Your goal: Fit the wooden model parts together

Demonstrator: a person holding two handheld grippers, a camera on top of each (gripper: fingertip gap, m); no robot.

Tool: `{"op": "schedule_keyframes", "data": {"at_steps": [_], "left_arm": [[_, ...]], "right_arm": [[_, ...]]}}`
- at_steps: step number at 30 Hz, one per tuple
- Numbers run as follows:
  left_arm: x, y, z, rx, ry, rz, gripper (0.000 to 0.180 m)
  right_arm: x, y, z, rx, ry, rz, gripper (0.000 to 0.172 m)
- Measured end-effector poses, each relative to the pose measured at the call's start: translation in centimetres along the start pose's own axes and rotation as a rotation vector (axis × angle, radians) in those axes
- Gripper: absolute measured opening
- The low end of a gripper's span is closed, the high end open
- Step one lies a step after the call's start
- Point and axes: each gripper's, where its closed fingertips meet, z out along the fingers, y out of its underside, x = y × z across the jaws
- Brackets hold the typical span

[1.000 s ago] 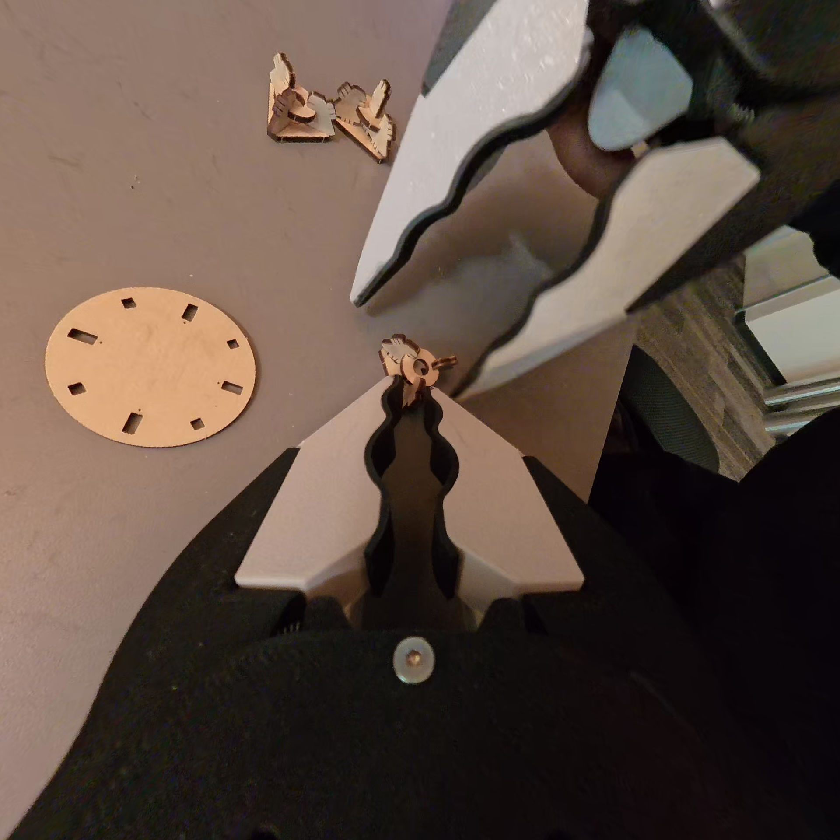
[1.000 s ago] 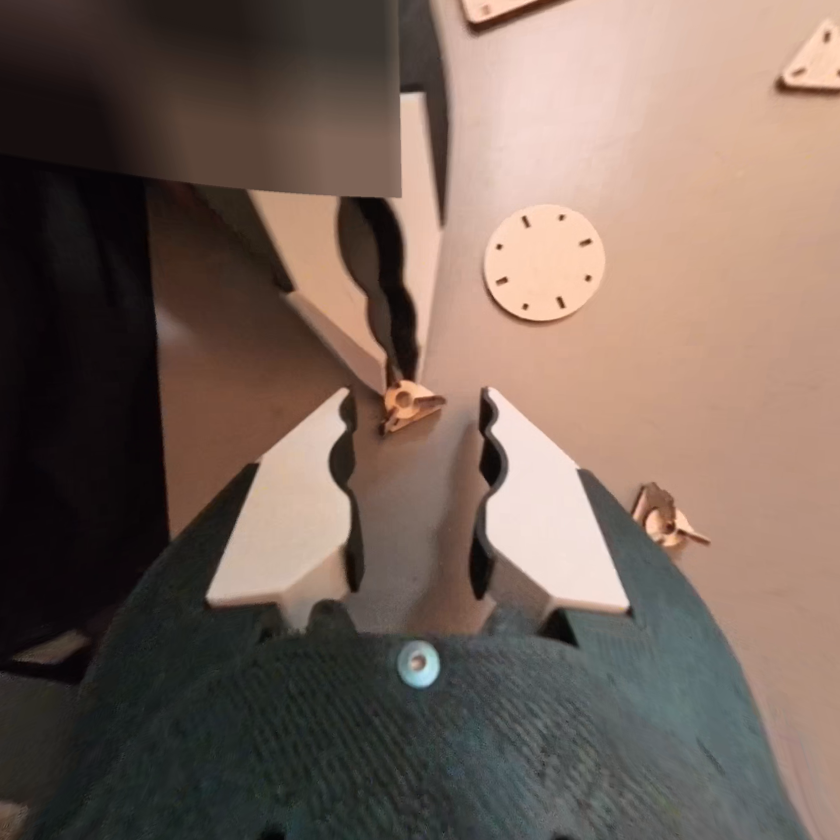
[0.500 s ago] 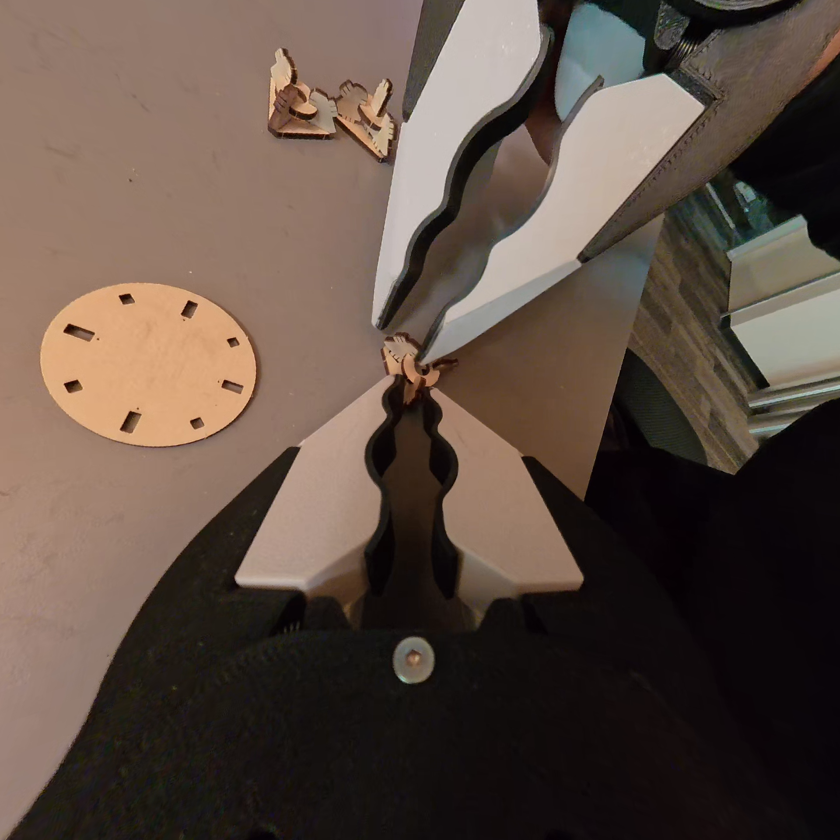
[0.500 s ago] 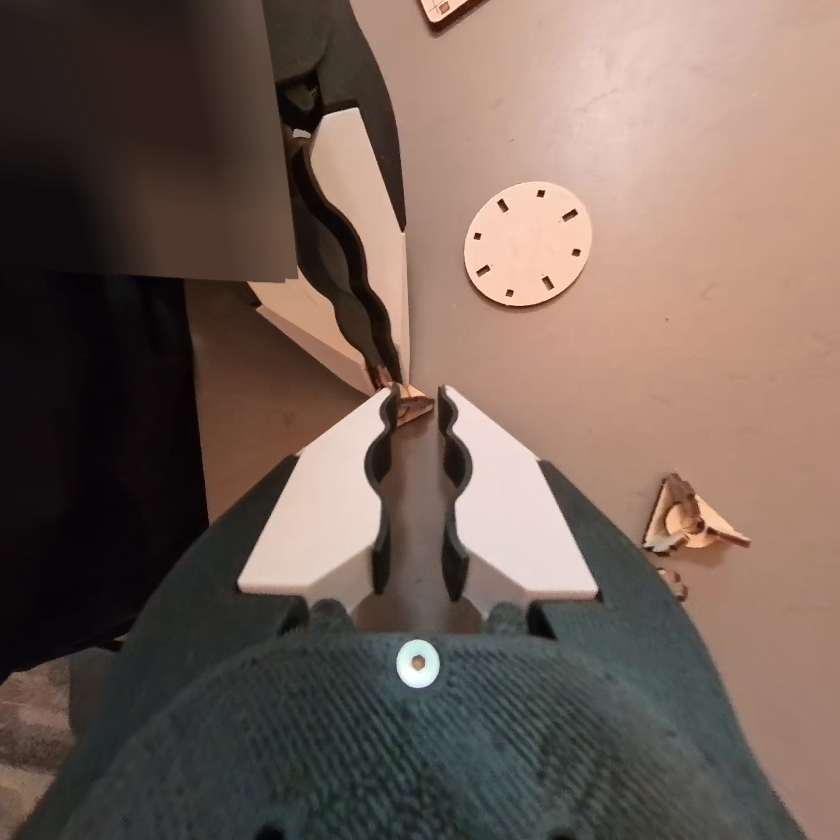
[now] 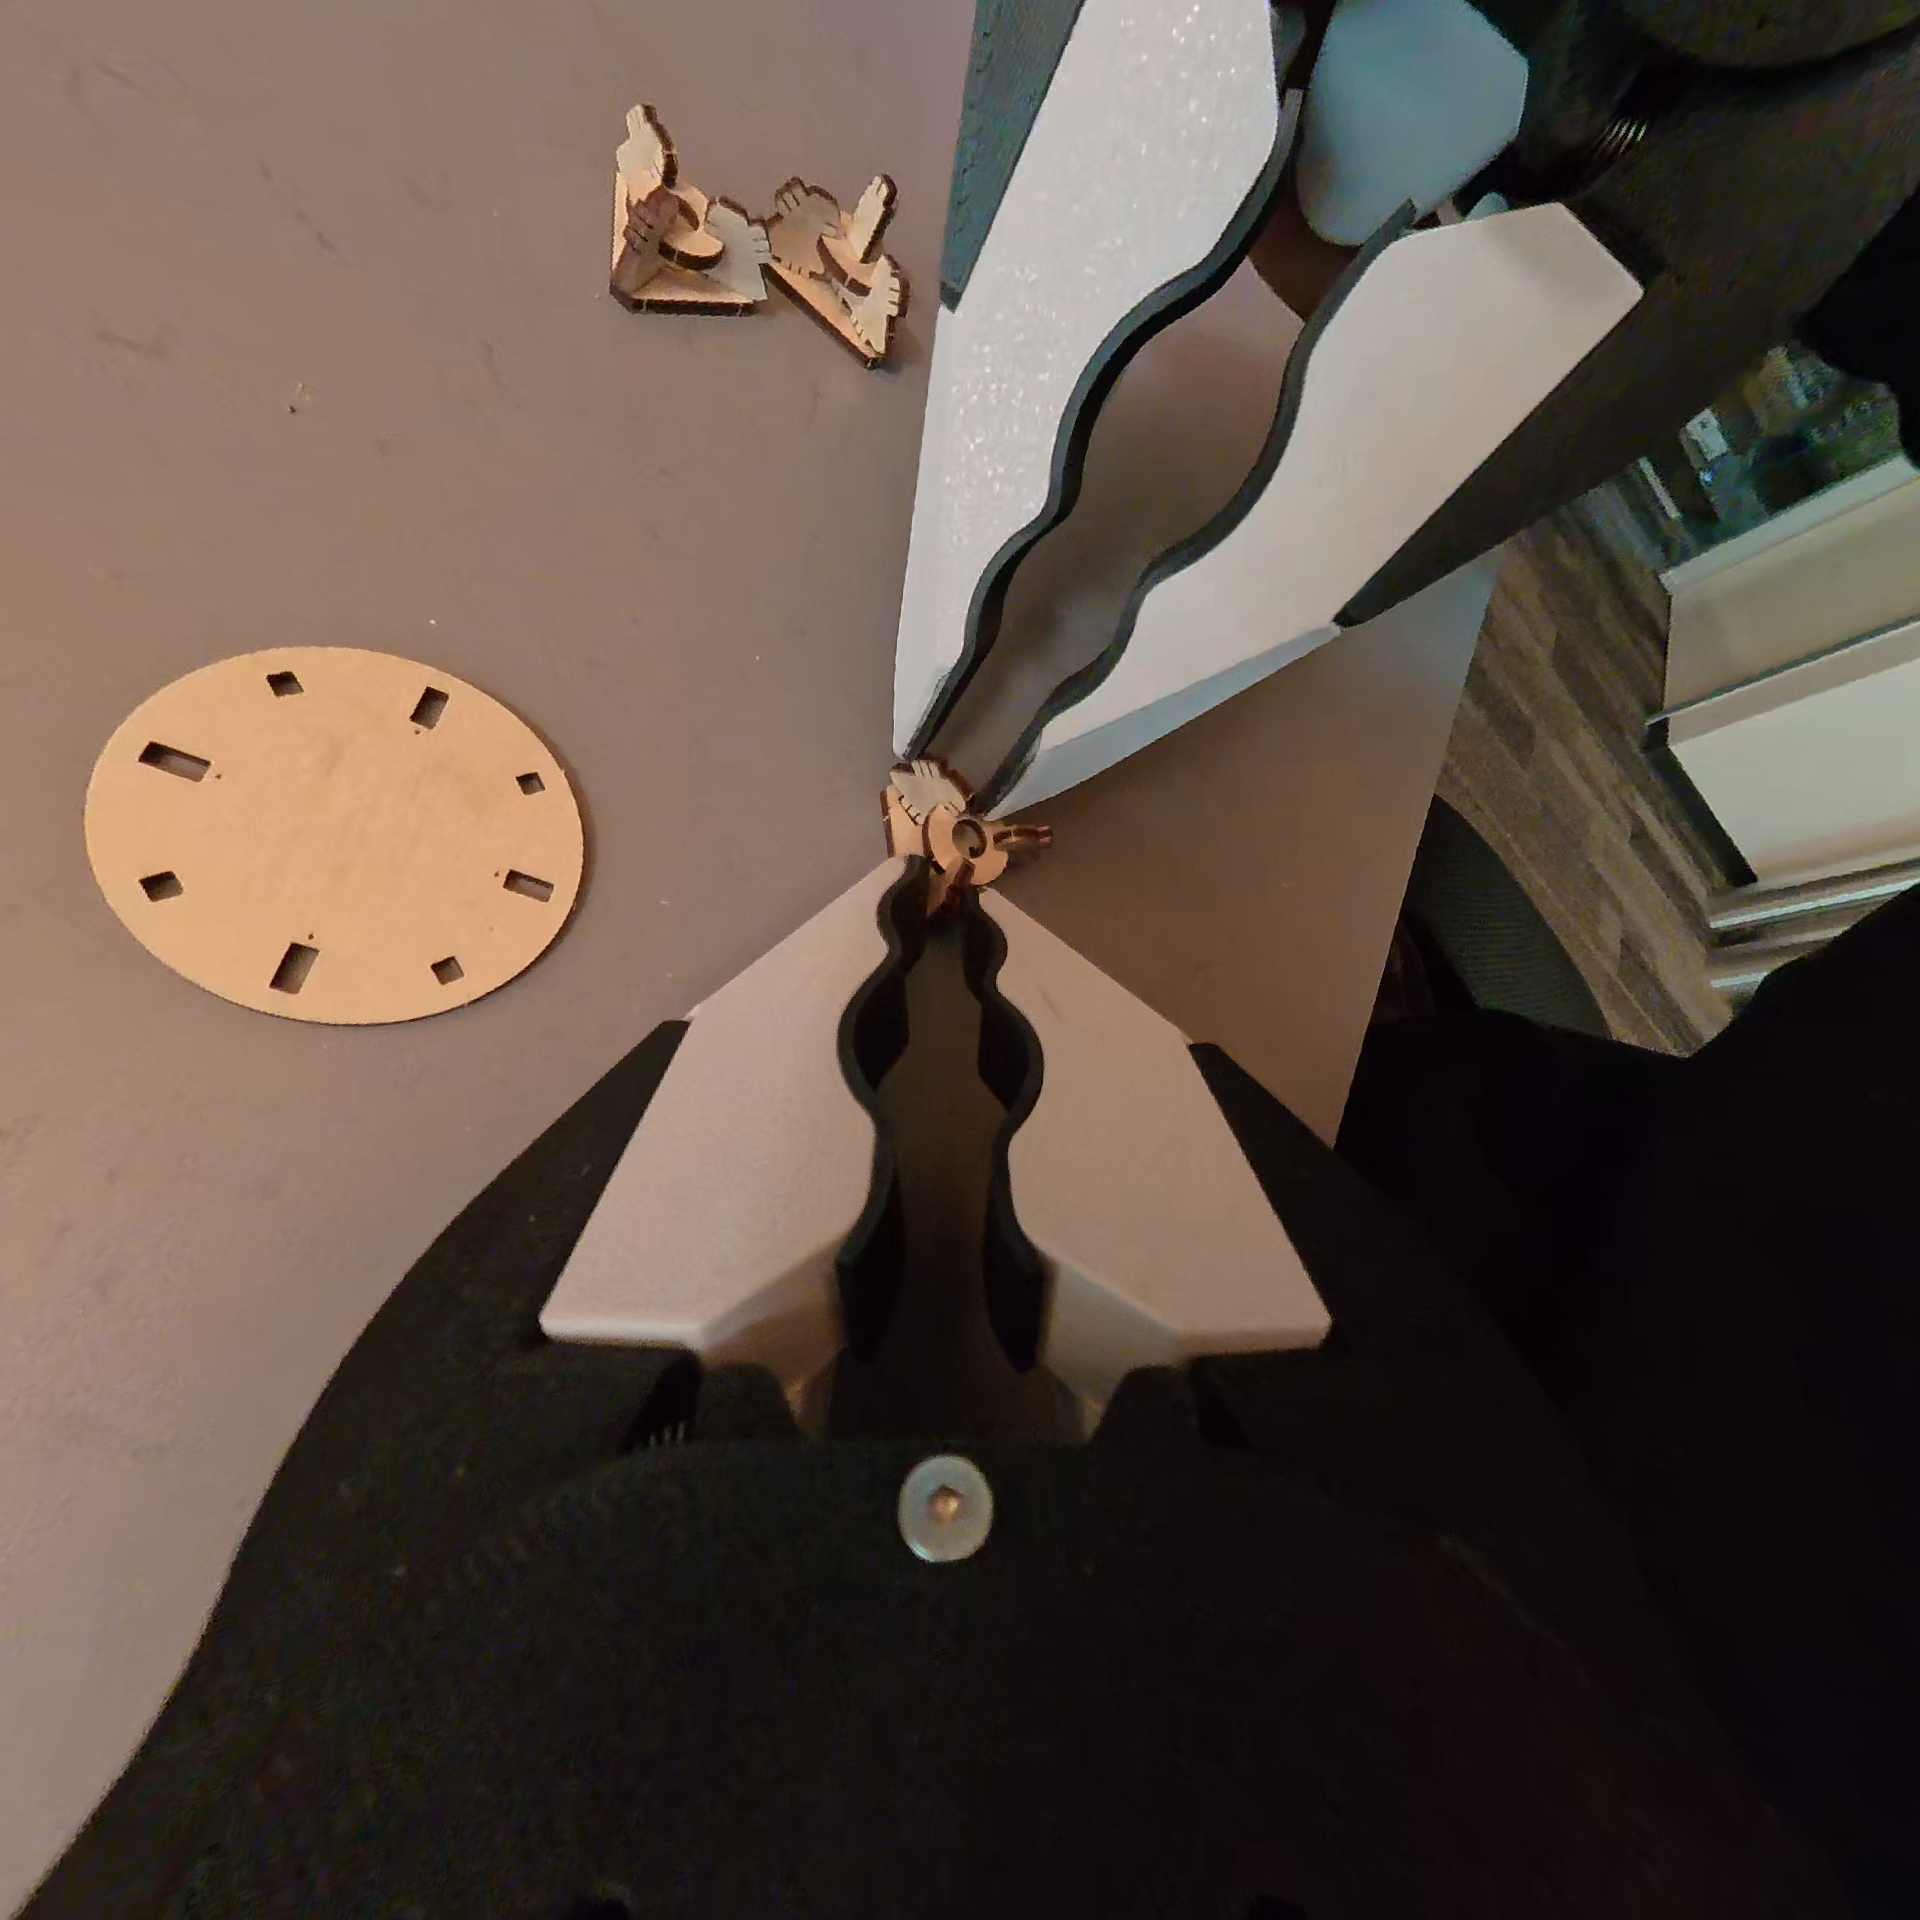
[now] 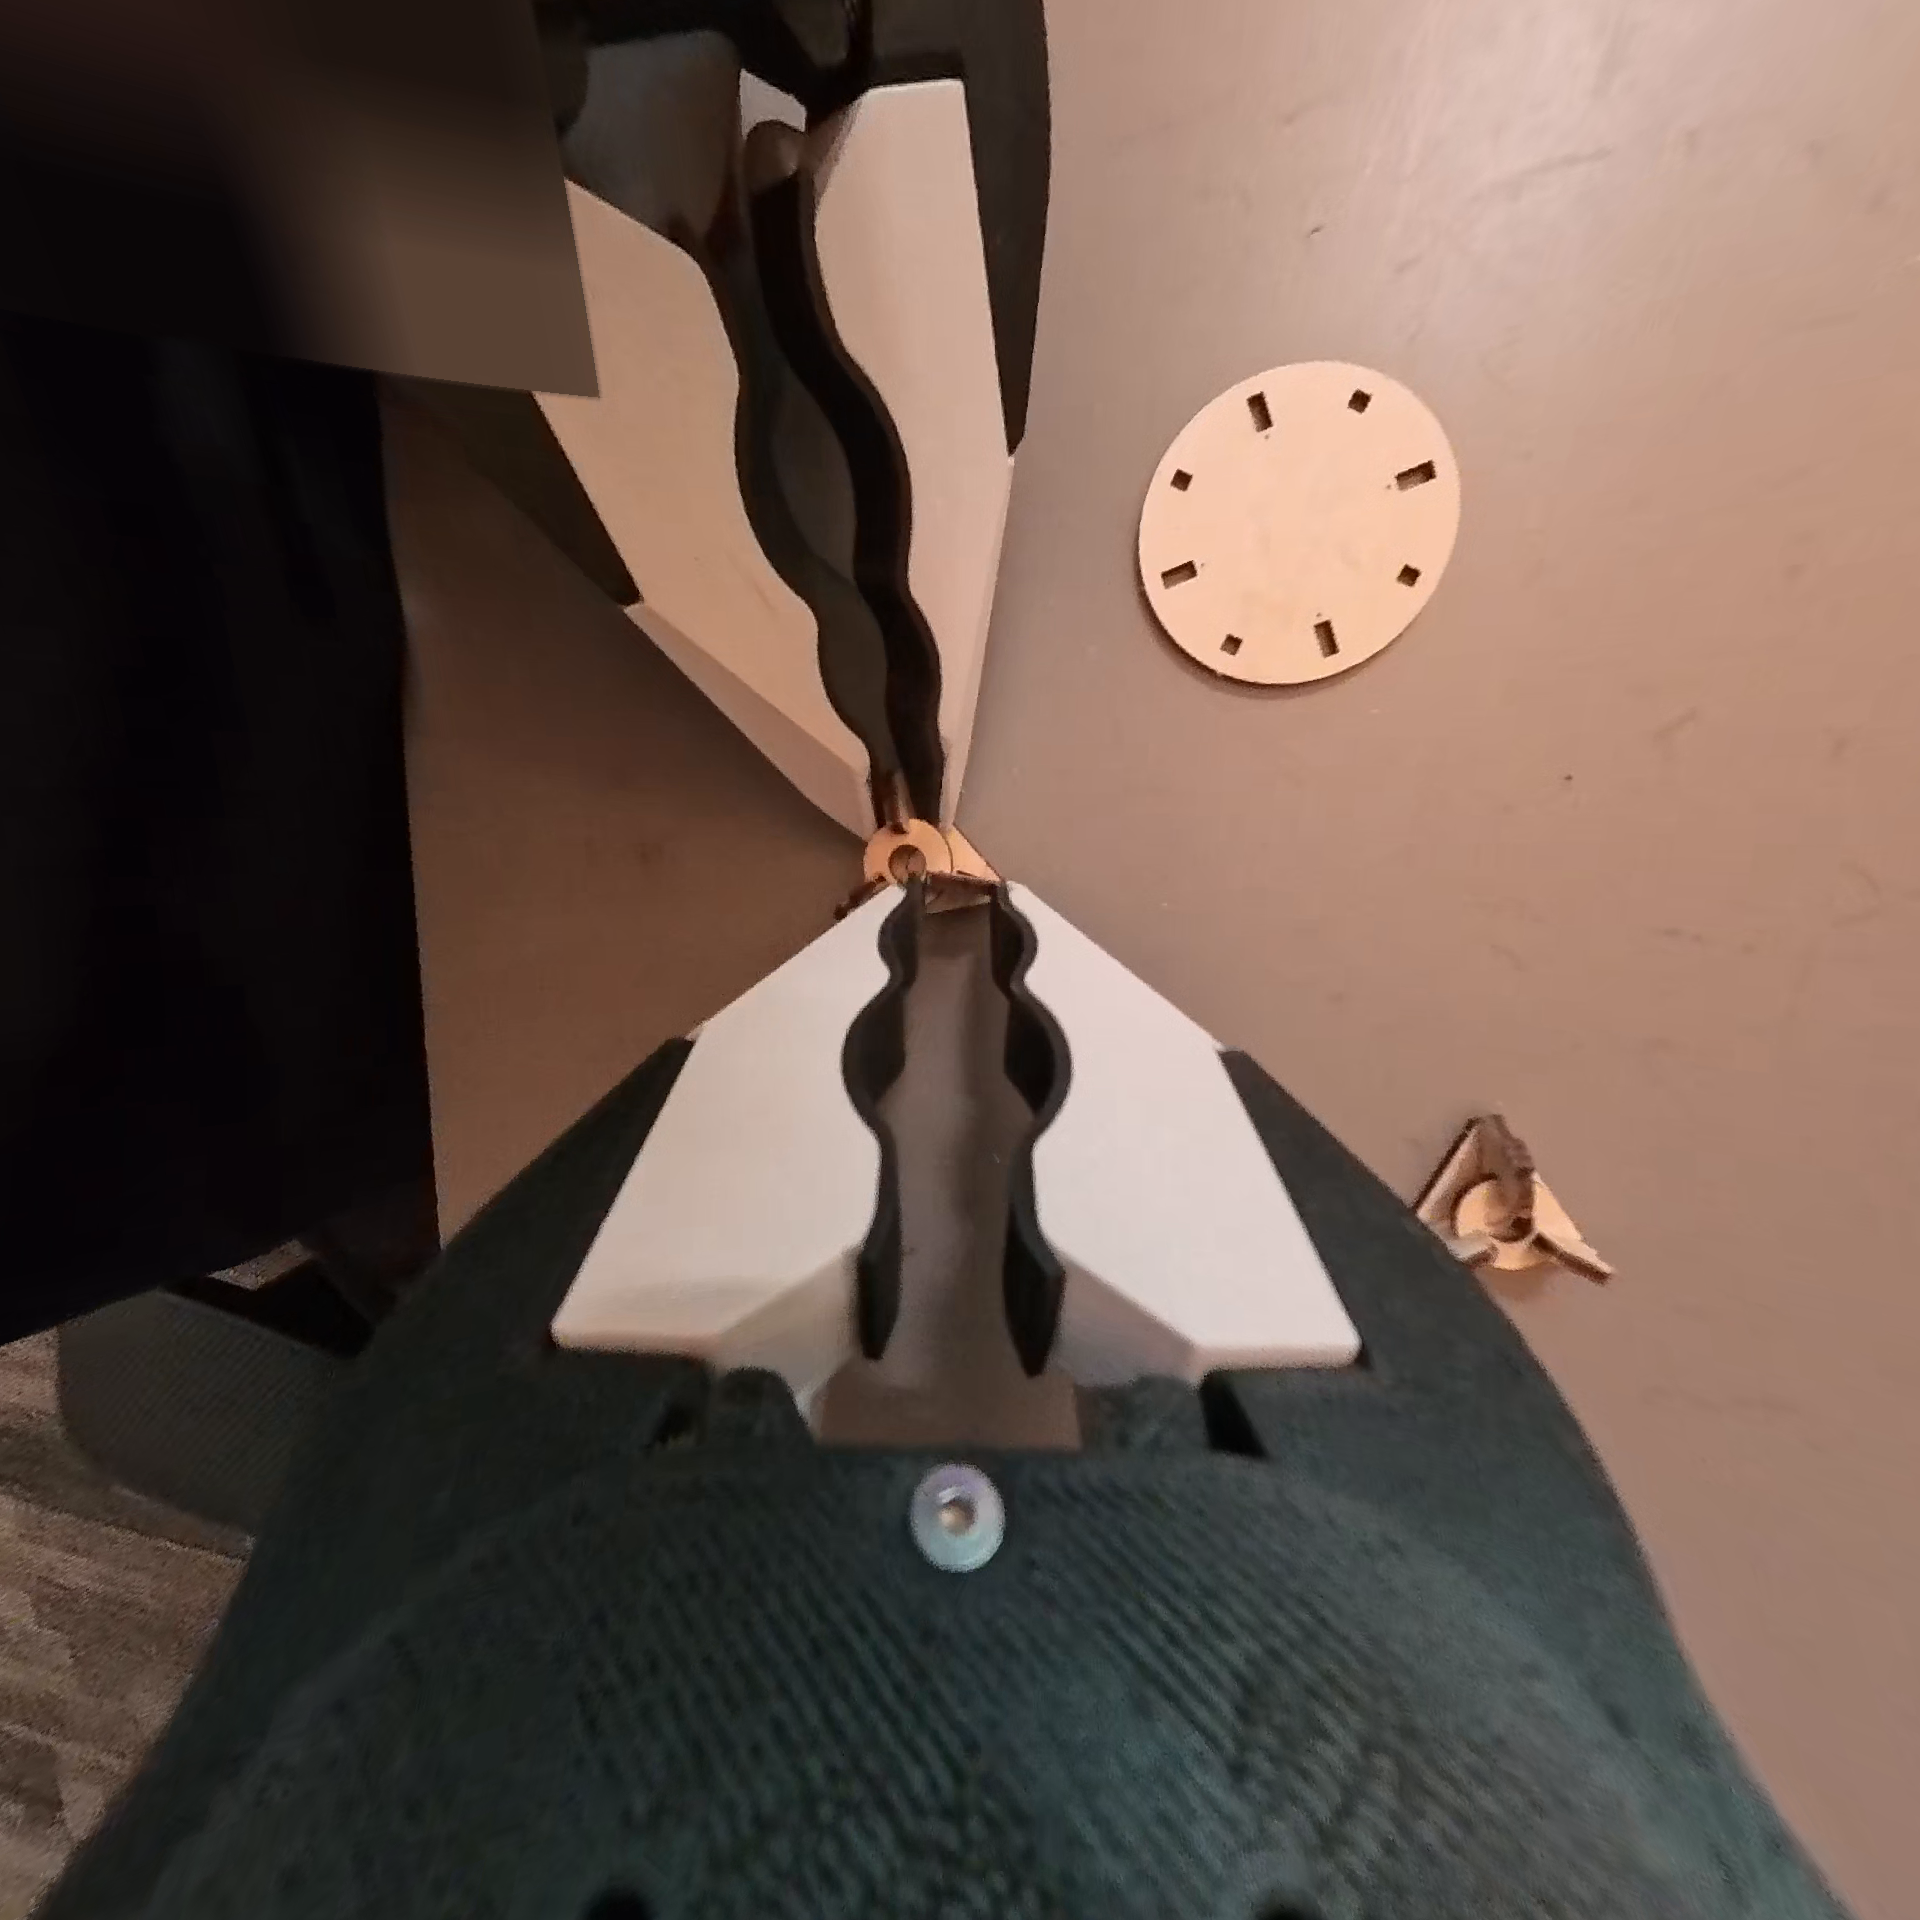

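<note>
Grey-brown bench (image 5: 312, 1195) fills both my views, with patterned flooring past its edge on my right. Between the two tongs sits a small laser-cut wooden assembly (image 5: 961, 836), raised off the bench: a ring-shaped hub with flat blades slotted into it. My left tongs (image 5: 940, 902) are nearly closed, pads pinching one thin blade that runs back along the fingers. My right tongs (image 6: 951, 899) face them almost head-on, narrowed onto another blade on the far side of the hub, pads against its edges. So the piece lies dead ahead of both tips, hub in the middle, gripped blades pointing opposite ways, neither side nearer. Off to my left lies a wooden disc with slots (image 5: 338, 836), flat on the bench. Further out are two similar wooden assemblies (image 5: 753, 249), side by side. Another assembly (image 6: 1507, 1210) lies beside my right tongs.
</note>
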Motion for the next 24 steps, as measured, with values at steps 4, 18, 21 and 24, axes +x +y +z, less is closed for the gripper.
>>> {"op": "schedule_keyframes", "data": {"at_steps": [4, 18, 21, 24], "left_arm": [[0.1, 0.0, 0.1, -0.003, 0.009, -0.001, 0.005], [0.5, -0.1, -0.4, 0.029, 0.010, 0.024, 0.026], [0.5, -0.1, -0.4, 0.031, 0.017, 0.016, 0.026], [0.6, -0.1, -0.4, 0.030, 0.024, 0.013, 0.026]], "right_arm": [[-0.2, 0.3, -0.1, -0.010, 0.015, 0.015, 0.012], [-0.5, 1.0, -0.7, -0.006, 0.085, -0.001, 0.024], [-0.6, 0.9, -0.8, 0.005, 0.076, -0.059, 0.026], [-0.4, 0.9, -1.1, 0.002, 0.106, -0.218, 0.017]]}}
